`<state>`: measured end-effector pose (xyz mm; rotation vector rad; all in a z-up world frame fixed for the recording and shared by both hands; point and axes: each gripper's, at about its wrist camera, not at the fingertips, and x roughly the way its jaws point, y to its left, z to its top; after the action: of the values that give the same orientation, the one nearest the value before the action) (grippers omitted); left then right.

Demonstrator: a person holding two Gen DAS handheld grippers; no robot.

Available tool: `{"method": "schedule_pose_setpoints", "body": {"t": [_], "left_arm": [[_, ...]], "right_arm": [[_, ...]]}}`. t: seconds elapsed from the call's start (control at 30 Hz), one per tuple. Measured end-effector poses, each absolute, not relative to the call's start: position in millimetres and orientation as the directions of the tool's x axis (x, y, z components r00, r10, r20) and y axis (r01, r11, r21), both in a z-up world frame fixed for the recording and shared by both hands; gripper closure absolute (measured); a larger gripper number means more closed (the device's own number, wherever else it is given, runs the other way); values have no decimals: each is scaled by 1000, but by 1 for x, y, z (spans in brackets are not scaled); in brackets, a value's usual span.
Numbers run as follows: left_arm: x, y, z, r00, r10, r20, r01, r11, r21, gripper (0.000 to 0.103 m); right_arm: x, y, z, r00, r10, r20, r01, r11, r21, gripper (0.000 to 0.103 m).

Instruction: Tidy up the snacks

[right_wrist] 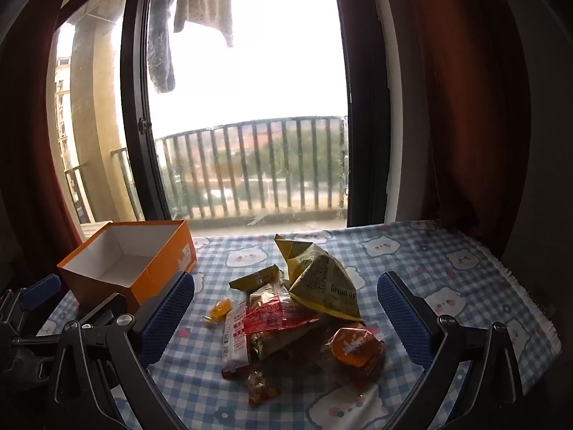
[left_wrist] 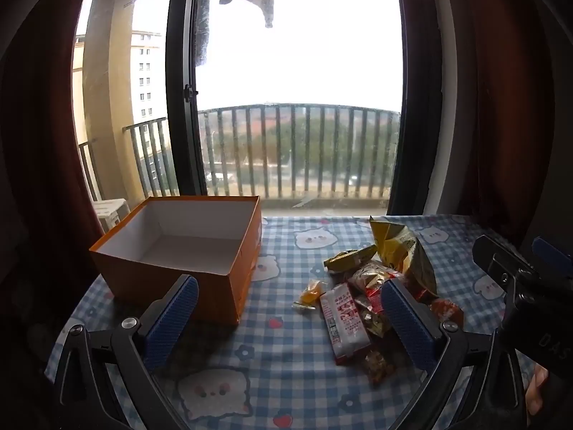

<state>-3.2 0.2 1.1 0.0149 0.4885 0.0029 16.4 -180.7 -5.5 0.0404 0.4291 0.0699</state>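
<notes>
The snack pile point(right_wrist: 286, 319) lies loose on the table point(right_wrist: 447, 268), heaped between the fingers of my right tool point(right_wrist: 286, 319): a big yellow-green crisp bag point(right_wrist: 322, 283) on top, a red wrapper point(right_wrist: 275, 317), a white-and-red bar point(right_wrist: 234, 340), an orange round packet point(right_wrist: 352, 349), and a small yellow candy point(right_wrist: 219, 309) just apart to the left. The open orange box point(left_wrist: 179, 247) stands empty to the left, near my left tool point(left_wrist: 290, 326). Both tools are spread wide and hold nothing. The risk I see is the overlap: closing on the heap could catch two wrappers at once or slip off the crinkly film, and the puffy bag may crush. The light box could also slide on the checked cloth point(left_wrist: 286, 358) if I knock it.
</notes>
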Motion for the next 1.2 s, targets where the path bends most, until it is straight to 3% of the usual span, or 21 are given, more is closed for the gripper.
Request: {"method": "schedule_pose_setpoints", "body": {"t": [1.2], "left_arm": [[-1,11,-2,877,13,-481,-38,998,-43,1]], "right_arm": [[19,-170,-5,902,84,-423,-64,996,61,0]]}}
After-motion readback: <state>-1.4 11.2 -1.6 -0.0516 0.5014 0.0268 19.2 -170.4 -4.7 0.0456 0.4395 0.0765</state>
